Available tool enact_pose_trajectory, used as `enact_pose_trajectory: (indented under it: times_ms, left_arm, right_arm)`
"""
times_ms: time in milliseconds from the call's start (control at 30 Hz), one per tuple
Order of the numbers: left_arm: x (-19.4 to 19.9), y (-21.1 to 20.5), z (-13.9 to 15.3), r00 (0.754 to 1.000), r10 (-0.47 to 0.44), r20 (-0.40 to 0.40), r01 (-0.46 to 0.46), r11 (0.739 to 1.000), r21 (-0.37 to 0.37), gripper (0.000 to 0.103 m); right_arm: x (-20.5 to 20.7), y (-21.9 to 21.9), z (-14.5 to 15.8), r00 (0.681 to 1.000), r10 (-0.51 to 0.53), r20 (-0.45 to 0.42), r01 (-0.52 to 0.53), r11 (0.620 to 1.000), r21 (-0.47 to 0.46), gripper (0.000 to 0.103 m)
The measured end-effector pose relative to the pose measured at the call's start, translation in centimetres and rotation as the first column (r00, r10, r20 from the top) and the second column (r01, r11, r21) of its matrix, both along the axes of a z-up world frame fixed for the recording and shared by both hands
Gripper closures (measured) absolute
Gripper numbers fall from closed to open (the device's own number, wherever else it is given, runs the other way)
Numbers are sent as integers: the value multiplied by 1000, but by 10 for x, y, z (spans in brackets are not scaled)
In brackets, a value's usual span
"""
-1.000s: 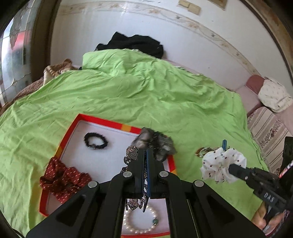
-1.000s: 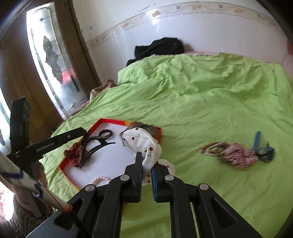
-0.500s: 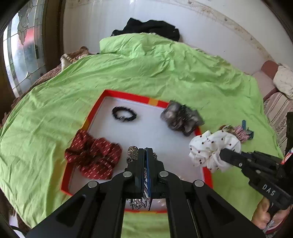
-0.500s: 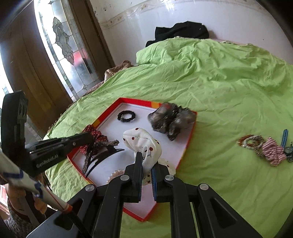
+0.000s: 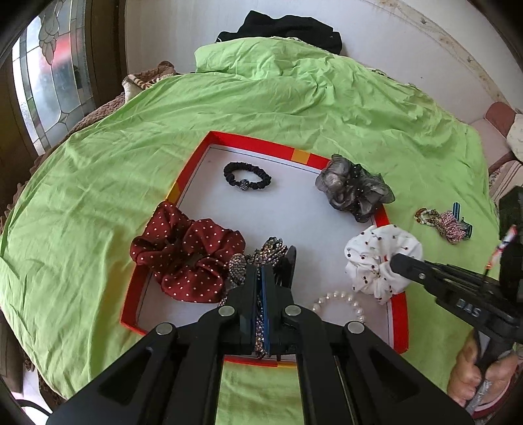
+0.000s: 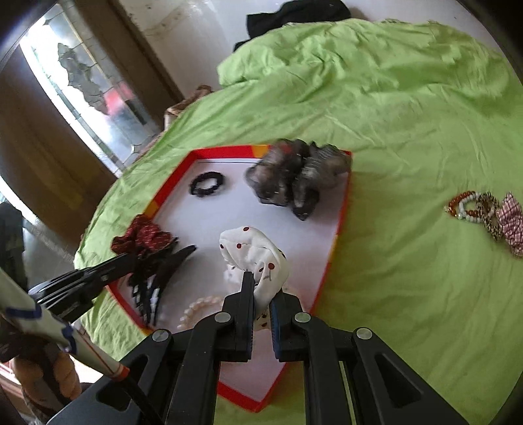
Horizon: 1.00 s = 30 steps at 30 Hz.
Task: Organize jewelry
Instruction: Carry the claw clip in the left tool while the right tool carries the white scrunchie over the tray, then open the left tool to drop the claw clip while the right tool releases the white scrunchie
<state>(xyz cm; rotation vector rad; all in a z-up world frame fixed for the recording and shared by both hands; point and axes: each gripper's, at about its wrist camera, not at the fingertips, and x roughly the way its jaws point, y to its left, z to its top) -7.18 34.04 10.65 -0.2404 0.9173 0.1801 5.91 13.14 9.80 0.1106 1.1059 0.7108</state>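
Observation:
A red-rimmed white tray lies on the green bedspread; it also shows in the right wrist view. My left gripper is shut on a rhinestone hair clip with black comb teeth, low over the tray's near part. My right gripper is shut on a white dotted scrunchie, which also shows in the left wrist view, over the tray's right side. In the tray lie a maroon dotted scrunchie, a black hair tie, a grey scrunchie and a pearl bracelet.
Bracelets, a checked scrunchie and a blue clip lie on the bedspread right of the tray. Black clothing lies at the far wall. A glass door stands to the left.
Both grippers have come down closer over the tray with their items. The white scrunchie has moved from the tray's right rim to over its inside.

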Motion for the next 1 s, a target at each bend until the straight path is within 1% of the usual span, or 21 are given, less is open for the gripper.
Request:
enact_pose_trajectory:
  times_ms: [67, 100, 133, 167, 200, 233, 300, 333, 400, 500, 533, 567, 600, 633, 667, 833, 1000]
  left_arm:
    - [0, -2, 1, 1000, -5, -4, 5, 1000, -2, 100]
    - [1, -3, 1, 1000, -7, -4, 7, 1000, -3, 96]
    - [0, -3, 2, 1000, -7, -2, 7, 1000, 0, 88]
    - [-1, -3, 4, 1000, -2, 0, 2, 1000, 5, 81]
    - [-1, -3, 5, 1000, 1, 5, -1, 1000, 6, 69]
    - [-3, -3, 7, 1000, 7, 15, -7, 1000, 6, 62]
    - [-6, -1, 13, 999, 15, 29, -15, 1000, 1, 58]
    - [-6, 0, 14, 999, 18, 33, -17, 1000, -6, 55]
    - [-8, 2, 18, 999, 23, 43, -23, 1000, -18, 50]
    - [-10, 4, 22, 998, 28, 55, -27, 999, -26, 50]
    - [-10, 5, 24, 998, 33, 61, -31, 999, -31, 49]
    - [-11, 6, 25, 997, 36, 66, -34, 999, -36, 49]
    - [-12, 8, 26, 997, 40, 71, -37, 998, -41, 49]
    - [-13, 10, 27, 996, 46, 77, -43, 998, -46, 49]
    - [-13, 12, 28, 995, 52, 81, -48, 998, -49, 49]
    - [-17, 20, 32, 991, 88, 103, -81, 995, -64, 47]
    - [-17, 18, 34, 990, 94, 109, -88, 994, -60, 47]
  right_arm:
    - [1, 1, -1, 1000, -1, 6, 2, 1000, -12, 93]
    - [2, 2, -1, 1000, -1, 12, 1, 1000, -18, 93]
    - [1, 3, 0, 1000, 0, 20, 1, 1000, -24, 93]
    - [1, 5, 0, 999, 1, 34, 0, 999, -36, 93]
    - [1, 6, 1, 999, 1, 47, 1, 999, -47, 93]
    - [1, 8, 1, 998, 2, 60, 2, 998, -60, 92]
    - [1, 10, 0, 997, 0, 83, 7, 996, -85, 92]
    - [2, 12, 0, 996, 0, 93, 9, 995, -97, 92]
    - [4, 14, -2, 995, -3, 99, 13, 994, -109, 92]
    - [7, 17, -4, 995, -5, 99, 17, 992, -122, 89]
    - [9, 18, -4, 995, -4, 99, 17, 992, -127, 84]
    - [9, 18, -4, 995, -6, 101, 19, 991, -131, 72]
    - [10, 18, -3, 994, -10, 107, 24, 991, -132, 65]
    - [11, 16, 0, 993, -19, 117, 34, 991, -127, 52]
    - [11, 13, 4, 991, -29, 128, 44, 992, -117, 45]
    - [14, 0, 23, 986, -62, 153, 76, 994, -85, 43]
    - [12, -16, 32, 982, -84, 171, 101, 990, -95, 42]
